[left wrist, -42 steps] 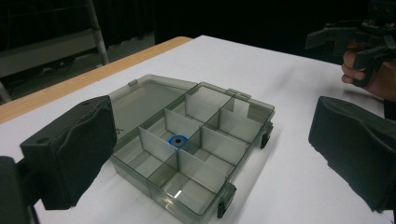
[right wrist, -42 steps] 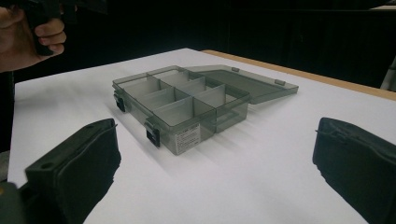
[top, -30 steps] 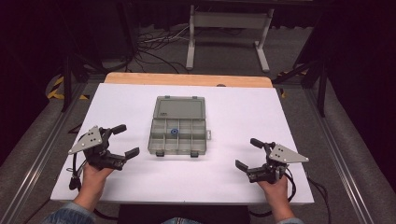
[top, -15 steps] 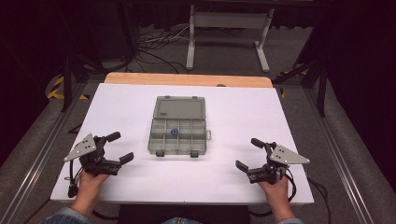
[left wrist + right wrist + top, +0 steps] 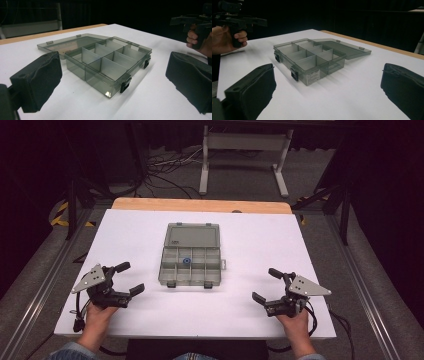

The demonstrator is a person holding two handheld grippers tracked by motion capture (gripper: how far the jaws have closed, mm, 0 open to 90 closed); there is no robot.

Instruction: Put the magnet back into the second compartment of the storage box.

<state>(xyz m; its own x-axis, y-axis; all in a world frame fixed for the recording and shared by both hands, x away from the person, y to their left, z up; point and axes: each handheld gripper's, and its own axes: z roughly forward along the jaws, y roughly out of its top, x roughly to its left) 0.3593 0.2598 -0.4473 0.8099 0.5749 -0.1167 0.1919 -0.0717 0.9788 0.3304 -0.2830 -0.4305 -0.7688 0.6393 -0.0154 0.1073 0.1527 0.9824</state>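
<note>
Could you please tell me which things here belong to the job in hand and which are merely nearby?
In the job:
- open organizer box
- small blue part in one compartment
- left gripper, open
- right gripper, open

Merely nearby:
- white table
- metal stand
- floor cables

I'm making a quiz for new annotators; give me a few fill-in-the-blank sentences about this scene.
1. The lid of the compartment box lies ____.
2. A small ____ part sits in one compartment.
3. The left gripper and the right gripper both have their jaws ____.
4. The box rests on a ____ table.

Missing words: open; blue; open; white
</note>
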